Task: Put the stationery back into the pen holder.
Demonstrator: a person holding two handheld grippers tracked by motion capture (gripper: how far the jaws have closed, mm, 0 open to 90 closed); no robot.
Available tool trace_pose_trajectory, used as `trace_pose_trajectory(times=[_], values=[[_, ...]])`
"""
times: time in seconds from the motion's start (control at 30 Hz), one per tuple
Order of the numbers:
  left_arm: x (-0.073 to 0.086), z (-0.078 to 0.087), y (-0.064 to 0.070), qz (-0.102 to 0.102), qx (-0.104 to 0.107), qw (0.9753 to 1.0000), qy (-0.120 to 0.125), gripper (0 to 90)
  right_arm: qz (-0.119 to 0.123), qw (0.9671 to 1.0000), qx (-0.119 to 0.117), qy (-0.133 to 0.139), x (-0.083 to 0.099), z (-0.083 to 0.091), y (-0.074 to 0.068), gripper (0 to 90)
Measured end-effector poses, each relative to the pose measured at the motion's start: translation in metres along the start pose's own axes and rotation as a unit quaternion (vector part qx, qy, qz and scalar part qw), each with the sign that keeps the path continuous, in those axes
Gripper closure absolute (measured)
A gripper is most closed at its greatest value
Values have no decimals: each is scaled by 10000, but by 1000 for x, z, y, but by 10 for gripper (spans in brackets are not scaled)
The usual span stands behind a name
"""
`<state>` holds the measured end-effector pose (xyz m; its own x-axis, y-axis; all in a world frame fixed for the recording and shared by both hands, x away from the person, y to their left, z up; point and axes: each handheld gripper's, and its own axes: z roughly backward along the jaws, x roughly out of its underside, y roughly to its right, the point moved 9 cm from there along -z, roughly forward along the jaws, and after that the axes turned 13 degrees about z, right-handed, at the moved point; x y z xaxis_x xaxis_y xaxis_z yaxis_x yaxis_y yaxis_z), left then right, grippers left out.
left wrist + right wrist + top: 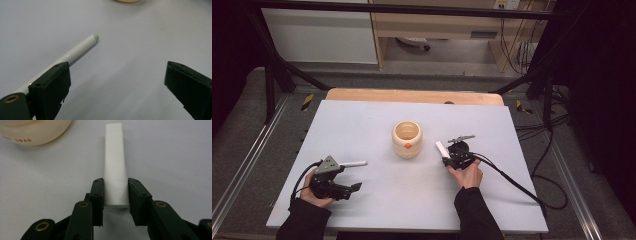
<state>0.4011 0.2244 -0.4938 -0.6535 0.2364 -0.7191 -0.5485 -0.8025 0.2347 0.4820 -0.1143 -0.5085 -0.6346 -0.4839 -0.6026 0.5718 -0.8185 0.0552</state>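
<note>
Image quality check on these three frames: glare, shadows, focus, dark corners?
High view: table evenly lit, surroundings fall to black at both sides; cup throws a faint shadow. Left gripper view: thin glare line along the white pen, near jaws soft. Right gripper view: white tube sharp and nearly overexposed, soft shadow under the cup.

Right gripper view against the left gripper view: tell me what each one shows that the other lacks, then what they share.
The right gripper view alone shows the right gripper with its jaws shut on a flat white tube, plus orange lettering on the cream cup wall.

The left gripper view alone shows the left gripper with its jaws wide open, and a slim white pen lying on the table beside one jaw, passing outside it.

Both show the pale grey table top and part of the cream cup at the top edge.
</note>
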Motion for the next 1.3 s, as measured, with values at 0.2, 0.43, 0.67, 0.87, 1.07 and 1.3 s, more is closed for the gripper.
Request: trace_pose_trajectory(times=[0.2,0.43,0.67,0.87,1.07,1.3], values=[[1,-1,1,-55,30,10000,-20,65,-39,9999,-101,67,-3,7,1,673],[3,-3,5,-236,39,9997,-106,47,112,9993,-322,164,-3,22,1,672],[4,-5,9,-416,33,9990,-145,46,331,9973,-610,219,5,37,-3,672],[4,-6,13,-571,18,9982,-188,55,601,9939,-899,230,14,49,-12,672],[1,-9,23,-841,106,9962,-180,71,819,9886,-1233,285,19,59,-25,672],[-4,-15,37,-1295,89,9914,-191,72,991,9831,-1499,337,22,65,-37,672]])
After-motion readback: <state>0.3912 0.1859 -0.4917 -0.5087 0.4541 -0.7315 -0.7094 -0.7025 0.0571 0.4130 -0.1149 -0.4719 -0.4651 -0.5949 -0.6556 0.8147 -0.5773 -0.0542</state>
